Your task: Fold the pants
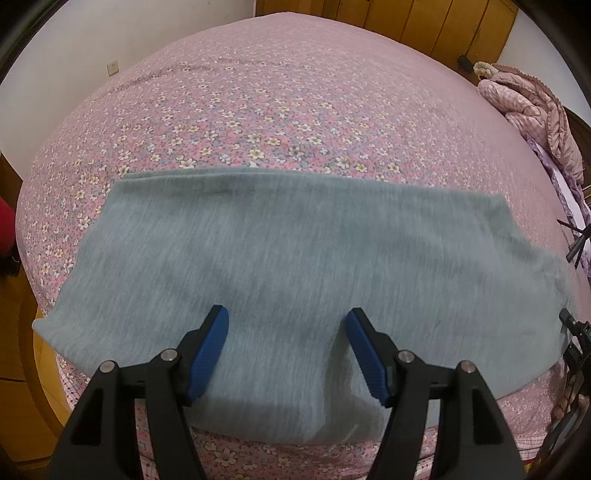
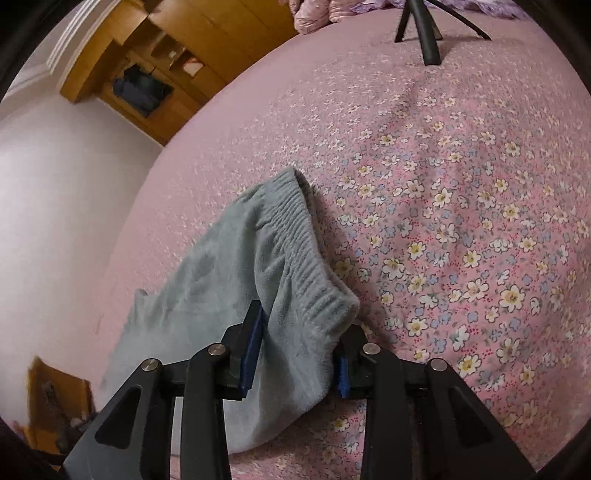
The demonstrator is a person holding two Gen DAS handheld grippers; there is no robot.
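On the bed [image 1: 280,92], under my left gripper [image 1: 287,320], the pants [image 1: 295,258] lie flat near the front edge, long axis running left to right across the left wrist view. Motion blur smears the grey-green cloth, so I cannot make out seams or count the layers. Their right end slides out of sight at the frame's edge behind dark rig parts, and their near hem is partly covered by my own fingers [image 1: 208,354]. My left jaws stand released, spread wide above the fabric with nothing pinched between the pads.

From the right wrist view, only the waistband [image 2: 306,254] end shows; the legs run off toward the lower left and drop out of frame, so the far end is hidden here. The ribbed elastic band points up and away from my right gripper [image 2: 301,336], running from the jaws toward the middle of the bed. My right jaws are clenched on the pants at the waistband corner, cloth bunched between the blue pads, the right pad mostly buried under the fabric.

A tripod [image 2: 430,33] at the top is cut off, only its legs visible. A pink quilt [image 1: 532,107] is heaped at the far right.
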